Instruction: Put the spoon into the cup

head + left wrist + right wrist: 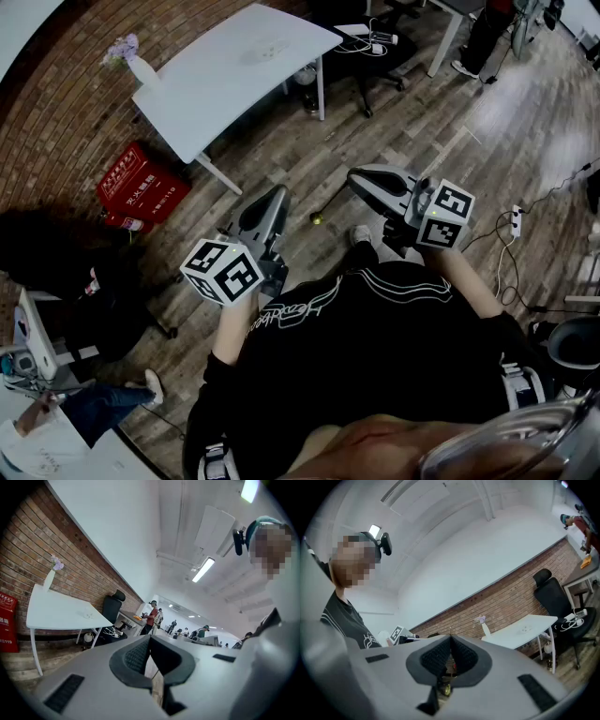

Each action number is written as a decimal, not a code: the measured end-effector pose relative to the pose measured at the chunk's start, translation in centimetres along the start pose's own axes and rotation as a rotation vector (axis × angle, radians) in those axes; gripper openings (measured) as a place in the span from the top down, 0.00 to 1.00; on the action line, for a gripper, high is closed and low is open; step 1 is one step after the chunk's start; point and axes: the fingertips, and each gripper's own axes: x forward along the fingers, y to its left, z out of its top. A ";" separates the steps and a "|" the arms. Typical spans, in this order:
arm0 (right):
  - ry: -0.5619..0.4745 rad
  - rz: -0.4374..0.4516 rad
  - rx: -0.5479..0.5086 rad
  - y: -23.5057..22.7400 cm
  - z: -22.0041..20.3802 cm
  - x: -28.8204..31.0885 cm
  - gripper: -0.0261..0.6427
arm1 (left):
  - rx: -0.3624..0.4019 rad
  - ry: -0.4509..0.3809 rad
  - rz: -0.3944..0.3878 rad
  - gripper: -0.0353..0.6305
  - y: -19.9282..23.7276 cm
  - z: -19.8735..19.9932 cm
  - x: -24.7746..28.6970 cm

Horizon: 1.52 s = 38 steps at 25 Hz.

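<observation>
I see no spoon and no cup in any view. My left gripper [278, 192] is held in front of my body over the wooden floor, its jaws closed together with nothing between them [150, 638]. My right gripper [356, 176] is beside it on the right, also shut and empty [450, 637]. Both point toward a white table [234, 75] that stands some way ahead by a brick wall. A small pale thing [88, 615] lies on the tabletop, too small to identify.
A white vase with purple flowers [127, 58] stands at the table's far left corner. A red box [141, 187] sits on the floor by the wall. A black office chair [375, 47] is right of the table. A small yellow ball [317, 218] and a power strip [515, 220] lie on the floor.
</observation>
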 end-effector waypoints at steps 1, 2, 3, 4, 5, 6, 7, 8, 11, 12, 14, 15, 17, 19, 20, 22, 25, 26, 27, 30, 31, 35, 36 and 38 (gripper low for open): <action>0.000 0.001 -0.002 0.2 0.1 -0.1 0.96 | 0.000 -0.001 -0.001 0.94 -0.2 0.0 -0.1; 0.000 0.003 -0.005 0.3 0.2 -0.1 0.96 | 0.000 -0.002 -0.002 0.94 -0.4 0.0 -0.2; 0.000 0.004 -0.007 0.5 0.3 -0.2 0.96 | 0.000 -0.003 -0.004 0.94 -0.6 0.0 -0.3; 0.000 0.004 -0.010 0.6 0.4 -0.2 0.96 | -0.001 -0.004 -0.005 0.94 -0.7 0.0 -0.4; 0.001 0.004 -0.012 0.7 0.4 -0.2 0.96 | -0.002 -0.004 -0.006 0.94 -0.8 0.1 -0.5; 0.001 0.004 -0.014 0.8 0.4 -0.2 0.96 | -0.003 -0.005 -0.006 0.94 -0.8 0.1 -0.6; 0.001 0.004 -0.015 0.8 0.5 -0.1 0.96 | -0.003 -0.006 -0.006 0.94 -0.8 0.2 -0.7; 0.001 0.005 -0.016 0.8 0.5 -0.1 0.96 | -0.002 -0.007 -0.005 0.94 -0.8 0.2 -0.7; 0.000 0.009 -0.018 0.9 0.4 0.0 0.96 | 0.003 -0.007 -0.001 0.94 -0.8 0.1 -0.9; 0.000 0.009 -0.017 0.9 0.4 0.0 0.96 | 0.004 -0.008 0.000 0.94 -0.9 0.1 -1.0; 0.001 0.005 -0.014 1.0 0.4 0.1 0.96 | 0.006 -0.010 0.001 0.94 -1.0 0.1 -1.2; 0.002 0.000 -0.013 1.1 0.4 0.2 0.96 | 0.006 -0.012 0.001 0.94 -1.0 0.2 -1.4; 0.005 -0.010 -0.013 1.1 0.3 0.4 0.96 | 0.004 -0.017 0.000 0.94 -0.9 0.2 -1.6; 0.014 -0.013 -0.017 1.0 0.1 0.4 0.96 | 0.001 -0.019 0.000 0.94 -0.7 0.0 -1.7; 0.018 -0.013 -0.020 1.0 0.0 0.5 0.96 | -0.001 -0.019 0.000 0.94 -0.5 0.0 -1.7; 0.021 -0.015 -0.020 0.8 0.0 0.7 0.96 | -0.005 -0.018 0.001 0.94 -0.1 0.0 -1.6; 0.018 -0.017 -0.003 0.1 0.0 1.5 0.96 | -0.014 -0.015 0.005 0.94 0.9 0.2 -1.4; 0.018 -0.017 0.003 -0.2 -0.1 1.7 0.96 | -0.016 -0.012 0.007 0.94 1.2 0.2 -1.3; 0.018 -0.016 0.009 -0.6 -0.1 1.9 0.96 | -0.018 -0.010 0.009 0.94 1.5 0.3 -1.0; 0.019 -0.012 0.024 -2.2 0.1 2.4 0.96 | -0.021 -0.004 0.020 0.94 2.4 0.5 0.2; 0.017 -0.009 0.030 -2.9 0.2 2.5 0.96 | -0.022 -0.002 0.025 0.94 2.8 0.6 0.6; 0.011 -0.007 0.058 -6.0 0.6 3.8 0.96 | -0.038 0.013 0.049 0.94 5.1 1.0 2.6; 0.010 -0.006 0.066 -7.0 0.7 4.2 0.96 | -0.043 0.018 0.055 0.94 5.8 1.3 3.3; 0.009 -0.003 0.078 -9.2 1.2 5.3 0.96 | -0.051 0.027 0.064 0.94 7.5 1.9 5.0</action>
